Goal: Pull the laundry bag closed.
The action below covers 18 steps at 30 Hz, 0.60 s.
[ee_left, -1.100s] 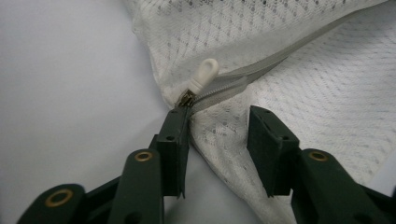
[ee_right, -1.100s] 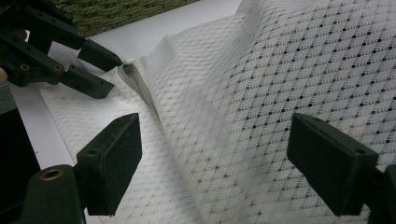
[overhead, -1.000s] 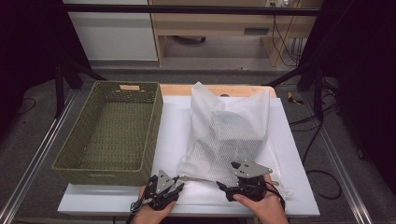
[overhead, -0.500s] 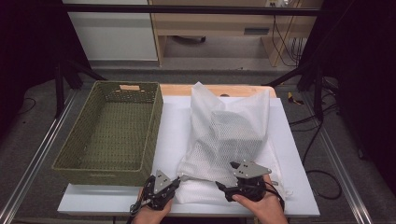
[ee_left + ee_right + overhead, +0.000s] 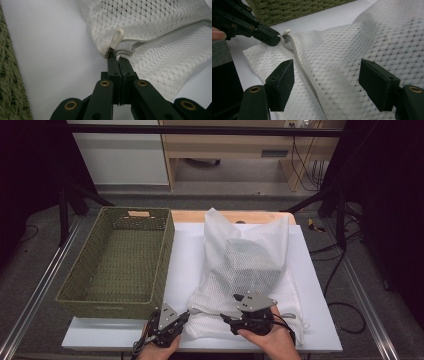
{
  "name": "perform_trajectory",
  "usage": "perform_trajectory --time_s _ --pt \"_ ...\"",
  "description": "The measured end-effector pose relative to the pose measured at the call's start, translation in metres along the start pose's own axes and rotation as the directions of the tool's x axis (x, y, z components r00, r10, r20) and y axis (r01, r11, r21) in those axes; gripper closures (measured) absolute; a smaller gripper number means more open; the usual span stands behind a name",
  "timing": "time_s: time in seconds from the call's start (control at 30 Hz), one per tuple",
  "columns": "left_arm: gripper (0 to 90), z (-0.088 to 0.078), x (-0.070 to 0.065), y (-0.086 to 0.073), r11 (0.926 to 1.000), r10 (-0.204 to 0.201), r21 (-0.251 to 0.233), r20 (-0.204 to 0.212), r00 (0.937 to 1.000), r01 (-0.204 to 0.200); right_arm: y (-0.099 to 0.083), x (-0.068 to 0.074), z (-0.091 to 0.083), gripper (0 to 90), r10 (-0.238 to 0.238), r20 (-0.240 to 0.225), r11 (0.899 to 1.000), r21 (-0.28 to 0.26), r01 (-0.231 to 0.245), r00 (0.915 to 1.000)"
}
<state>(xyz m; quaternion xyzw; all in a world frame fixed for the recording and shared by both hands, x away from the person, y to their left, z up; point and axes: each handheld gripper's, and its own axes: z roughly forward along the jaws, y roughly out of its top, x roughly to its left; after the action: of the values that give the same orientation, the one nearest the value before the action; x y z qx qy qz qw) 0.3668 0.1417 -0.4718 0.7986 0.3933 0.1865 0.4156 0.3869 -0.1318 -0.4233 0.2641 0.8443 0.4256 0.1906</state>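
Note:
A white mesh bag (image 5: 250, 260) with something grey inside lies on the white table top (image 5: 185, 250). My left gripper (image 5: 185, 316) is at the bag's near left corner. Its jaws (image 5: 117, 59) are shut on the zipper's end, just below the white zipper pull (image 5: 117, 38). My right gripper (image 5: 226, 317) hovers over the bag's near edge. Its jaws (image 5: 327, 72) stand apart and have just been closing, with mesh and the zipper strip (image 5: 299, 65) below them. Its pads do not press the cloth. The right gripper view also takes in the left gripper (image 5: 275, 39) by the pull (image 5: 286, 31).
A green woven basket (image 5: 120, 295) stands empty on the table's left side, close to my left hand. The table's front edge (image 5: 200, 347) runs just under both hands. Metal rails flank the table, and cables lie on the floor at the right.
My right gripper has shifted a little to the left over the bag's near edge. The left gripper has stayed at the bag's corner.

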Motion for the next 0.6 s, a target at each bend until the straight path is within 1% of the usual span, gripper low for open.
perform_trajectory --time_s 0.07,0.17,0.4,0.43,0.6 --pt "89.4 0.000 0.000 0.000 1.0000 0.000 0.000 0.000 1.0000 0.000 0.003 0.002 0.004 29.9 -0.020 -0.005 1.000 0.013 0.020 0.9998" --pt "89.4 0.000 0.000 -0.001 1.0000 -0.001 0.003 0.003 1.0000 0.001 0.006 0.004 0.009 29.4 -0.027 -0.016 0.999 0.024 0.028 0.9995" --pt "89.4 -0.001 0.001 0.000 1.0000 0.000 -0.002 0.001 1.0000 0.000 0.010 0.000 0.014 26.5 -0.010 -0.026 1.000 0.026 0.010 0.9996" --pt "89.5 -0.001 0.001 0.000 1.0000 -0.005 -0.002 0.003 1.0000 0.005 0.011 0.000 0.014 26.3 -0.011 -0.028 1.000 0.027 0.012 0.9995" --pt "89.5 -0.001 0.001 0.000 1.0000 -0.005 -0.001 0.007 1.0000 0.005 0.014 -0.002 0.016 28.2 -0.010 -0.040 0.999 0.039 0.012 0.9991"
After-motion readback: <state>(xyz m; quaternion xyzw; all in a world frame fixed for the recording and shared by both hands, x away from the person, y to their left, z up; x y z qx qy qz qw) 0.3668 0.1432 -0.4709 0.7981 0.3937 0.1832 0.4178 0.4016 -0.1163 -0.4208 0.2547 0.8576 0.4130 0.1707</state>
